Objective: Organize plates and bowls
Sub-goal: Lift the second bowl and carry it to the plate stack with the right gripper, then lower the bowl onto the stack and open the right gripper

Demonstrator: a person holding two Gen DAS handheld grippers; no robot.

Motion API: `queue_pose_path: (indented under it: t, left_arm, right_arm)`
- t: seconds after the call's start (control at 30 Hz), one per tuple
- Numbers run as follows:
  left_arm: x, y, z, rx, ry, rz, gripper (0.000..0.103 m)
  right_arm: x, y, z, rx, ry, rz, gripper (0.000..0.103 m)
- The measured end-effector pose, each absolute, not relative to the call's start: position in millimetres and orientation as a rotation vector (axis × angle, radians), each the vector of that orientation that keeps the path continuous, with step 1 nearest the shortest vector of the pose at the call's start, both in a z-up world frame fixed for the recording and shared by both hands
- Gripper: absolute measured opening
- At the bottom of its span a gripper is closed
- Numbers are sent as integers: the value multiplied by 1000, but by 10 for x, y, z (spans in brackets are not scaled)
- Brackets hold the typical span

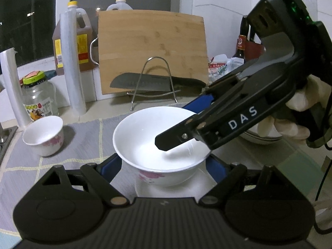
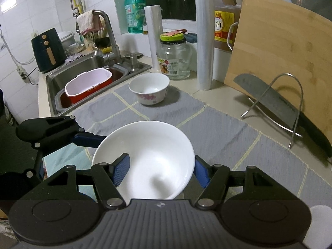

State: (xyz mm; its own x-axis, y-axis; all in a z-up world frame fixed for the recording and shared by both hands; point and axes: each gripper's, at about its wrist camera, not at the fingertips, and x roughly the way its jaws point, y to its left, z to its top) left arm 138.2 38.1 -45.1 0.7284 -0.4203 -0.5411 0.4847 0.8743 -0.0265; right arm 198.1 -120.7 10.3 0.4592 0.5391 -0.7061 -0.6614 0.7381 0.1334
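Left wrist view puts the white bowl (image 1: 161, 145) with the pink flower print right in front of us, sitting on top of another white piece below it, which looks like a second bowl (image 1: 166, 188) of the same kind, though we cannot be sure. Our left gripper (image 1: 164, 172) has its blue pads to either side of the bowl's lower body; whether they press on it we cannot tell. Our right gripper (image 2: 159, 170) has one finger inside the bowl and the other outside the rim, so we read it as clamped on the bowl wall, and the right wrist view agrees, showing the bowl (image 2: 145, 157) between the two blue pads.

Further out on the grey checked mat (image 2: 228, 137) a smaller flowered bowl (image 2: 149, 90) stands alone, well apart from ours, near a glass jar (image 2: 174, 60). Beyond the right gripper in the left wrist view a stack of plates (image 1: 259, 138) shows only as a rim. A wire rack (image 2: 274, 108) with a kitchen knife (image 2: 276, 108) and a bamboo cutting board (image 1: 151, 47) stand at the back; the sink (image 2: 87, 66) lies to the far side.

We judge the task partly done: this bowl seems to be nesting now, and the lone bowl is yet to be gathered.
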Motion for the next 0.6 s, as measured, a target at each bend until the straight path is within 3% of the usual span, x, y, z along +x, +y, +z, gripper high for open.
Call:
queue_pose_path:
  t: [0.6]
  left_arm:
    - [1250, 337, -624, 128, 633, -506, 87]
  right_arm:
    - [1860, -1207, -109, -173, 875, 745, 72]
